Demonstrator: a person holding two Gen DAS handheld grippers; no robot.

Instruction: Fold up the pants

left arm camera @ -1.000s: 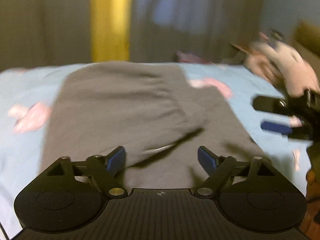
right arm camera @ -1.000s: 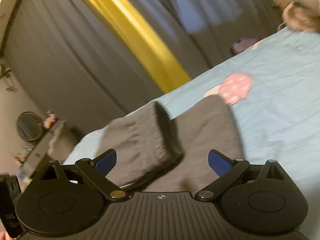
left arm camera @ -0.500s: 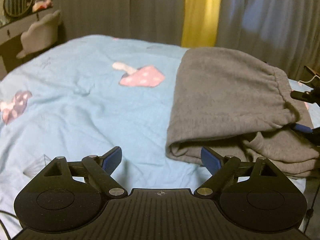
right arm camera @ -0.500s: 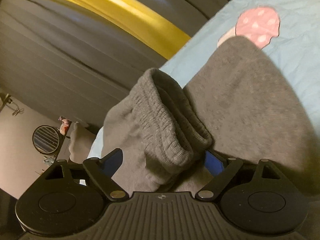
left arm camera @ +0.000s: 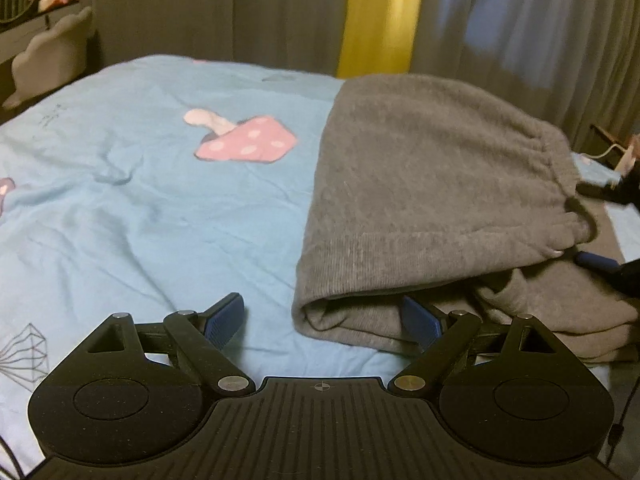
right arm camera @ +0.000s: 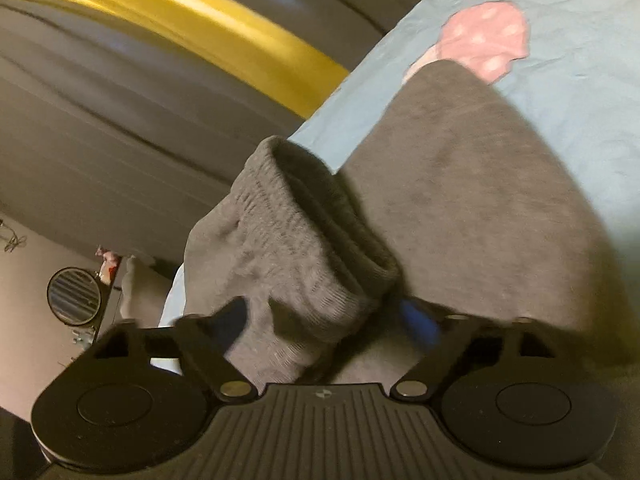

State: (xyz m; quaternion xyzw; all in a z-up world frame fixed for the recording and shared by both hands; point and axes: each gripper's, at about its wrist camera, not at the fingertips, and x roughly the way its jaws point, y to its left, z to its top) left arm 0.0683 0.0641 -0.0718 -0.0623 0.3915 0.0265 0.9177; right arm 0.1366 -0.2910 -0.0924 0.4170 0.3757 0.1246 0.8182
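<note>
We see no container, only the grey pants (left arm camera: 432,196) folded over on the blue bedsheet (left arm camera: 140,200) with its pink mushroom print (left arm camera: 248,144). Our left gripper (left arm camera: 324,318) is spread wide at the folded corner, pinching nothing. Our right gripper (right arm camera: 328,320), jaws just widening, straddles the ribbed waistband (right arm camera: 296,248) without squeezing it.
</note>
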